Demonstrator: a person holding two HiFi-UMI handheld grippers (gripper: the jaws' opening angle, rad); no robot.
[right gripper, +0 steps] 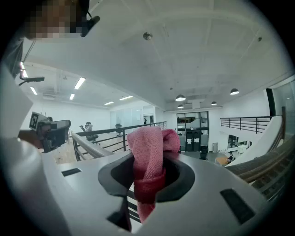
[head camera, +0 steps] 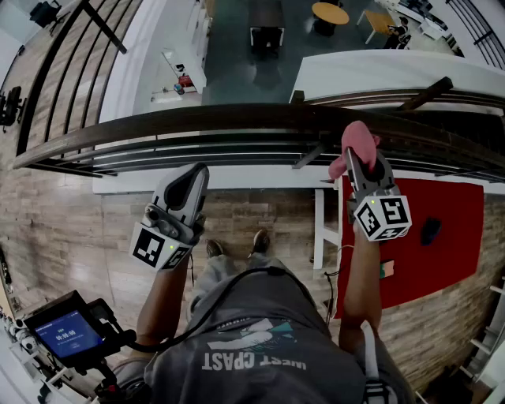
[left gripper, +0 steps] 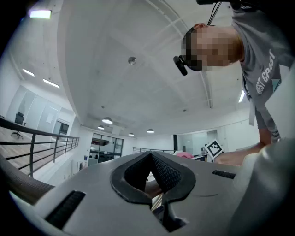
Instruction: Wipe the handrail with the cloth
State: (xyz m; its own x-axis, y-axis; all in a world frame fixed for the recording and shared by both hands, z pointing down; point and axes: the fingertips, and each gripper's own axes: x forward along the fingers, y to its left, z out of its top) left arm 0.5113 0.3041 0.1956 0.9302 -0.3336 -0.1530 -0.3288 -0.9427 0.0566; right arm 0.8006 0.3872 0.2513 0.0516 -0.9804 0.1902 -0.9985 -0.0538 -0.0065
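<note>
Pink cloth bunched up and clamped between the jaws of the right gripper, with a wad sticking out past the tips and a tail hanging below. Held up at the near edge of the dark handrail, on its right part; can't tell whether touching or just short of it. Same in the right gripper view: jaws closed on the cloth, folded red-pink fabric filling the gap.

Left gripper lower and to the left, well apart from the right one, tip pointed up toward the rail but short of it. Jaws together, nothing between them, only a thin slit of background at the pads.

Marker cube on the near end of the right gripper, another on the left one.

Below the rail: horizontal bars, then wood-plank floor with a red mat at right and a white stand at its left edge. Person's shoes between the two arms. Small screen device near left. Beyond the rail, lower level with a round table far down.
</note>
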